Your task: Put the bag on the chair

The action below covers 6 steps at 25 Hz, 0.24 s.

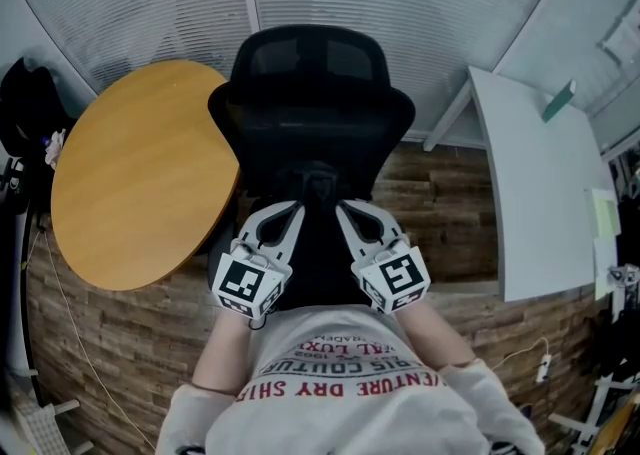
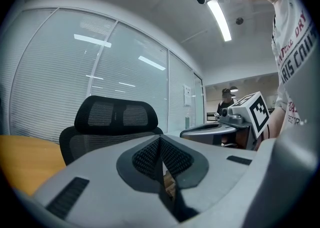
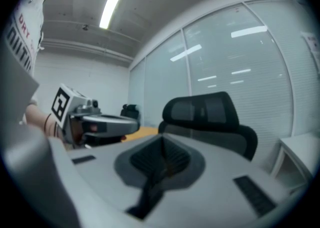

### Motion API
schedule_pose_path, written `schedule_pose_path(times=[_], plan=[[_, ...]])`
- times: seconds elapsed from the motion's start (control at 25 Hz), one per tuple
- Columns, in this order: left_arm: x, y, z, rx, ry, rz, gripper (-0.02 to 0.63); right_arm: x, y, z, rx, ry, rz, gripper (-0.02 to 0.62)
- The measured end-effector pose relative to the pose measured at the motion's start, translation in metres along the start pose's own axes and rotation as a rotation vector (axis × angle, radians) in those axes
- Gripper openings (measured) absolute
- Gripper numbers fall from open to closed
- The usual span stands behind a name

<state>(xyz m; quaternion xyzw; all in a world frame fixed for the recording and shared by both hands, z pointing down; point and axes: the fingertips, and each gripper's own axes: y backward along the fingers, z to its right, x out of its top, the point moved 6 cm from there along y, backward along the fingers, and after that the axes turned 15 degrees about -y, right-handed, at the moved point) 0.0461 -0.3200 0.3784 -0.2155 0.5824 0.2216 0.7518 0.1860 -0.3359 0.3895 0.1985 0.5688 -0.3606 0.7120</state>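
A black mesh office chair (image 1: pixel 310 93) faces me, its headrest (image 2: pixel 112 117) straight ahead in both gripper views. My left gripper (image 1: pixel 296 209) and right gripper (image 1: pixel 342 207) hover side by side above the seat, tips almost meeting. Both are shut. A black strap (image 2: pixel 177 204) hangs out of the left gripper's (image 2: pixel 161 144) jaws, and another dark strap (image 3: pixel 145 194) trails from the right gripper's (image 3: pixel 162 144) jaws. The black bag (image 1: pixel 320 263) hangs between and below them, hard to tell apart from the dark seat. The gripper bodies hide the bag's body in both gripper views.
A round wooden table (image 1: pixel 140 173) stands close to the chair's left. A white desk (image 1: pixel 535 193) stands at the right with papers on it. A dark object (image 1: pixel 25 108) sits at the far left edge. Glass walls with blinds lie behind the chair.
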Motion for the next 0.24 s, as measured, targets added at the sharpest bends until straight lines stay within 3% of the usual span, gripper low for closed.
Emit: schedule_pose_path(times=[0.24], plan=[[-0.0035,-0.0021,-0.0049,0.0,0.008,-0.009,0.029,-0.0022,-0.0051,0.003,-0.004,-0.006,-0.015,0.026]])
